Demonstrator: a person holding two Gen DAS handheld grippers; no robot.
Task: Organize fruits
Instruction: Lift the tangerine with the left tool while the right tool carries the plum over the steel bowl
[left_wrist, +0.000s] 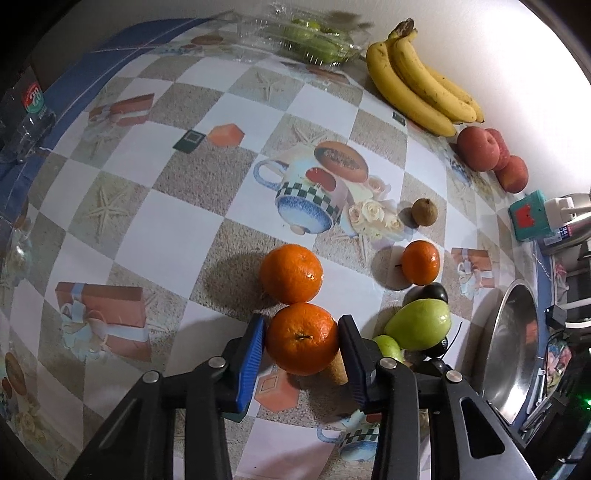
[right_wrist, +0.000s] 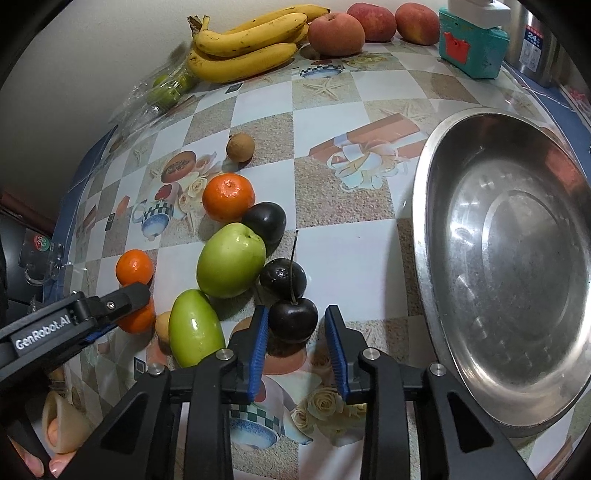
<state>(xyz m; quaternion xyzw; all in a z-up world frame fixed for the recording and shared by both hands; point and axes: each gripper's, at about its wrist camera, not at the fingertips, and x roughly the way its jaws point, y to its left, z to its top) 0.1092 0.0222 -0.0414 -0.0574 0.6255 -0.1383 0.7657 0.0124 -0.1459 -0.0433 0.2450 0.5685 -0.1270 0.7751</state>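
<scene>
Here the left gripper pinches a dimpled round orange; right gripper spread beside a glossy cherry.

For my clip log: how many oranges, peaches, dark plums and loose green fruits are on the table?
Oranges: 3
Peaches: 3
Dark plums: 3
Loose green fruits: 2
Total: 11

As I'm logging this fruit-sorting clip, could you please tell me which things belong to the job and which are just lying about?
Job:
- orange, between the left gripper fingers
- dark cherry, between the open right gripper fingers
- green fruits
- bananas
- peaches
- steel bowl

Lying about:
- teal box
- clear plastic tray
</scene>
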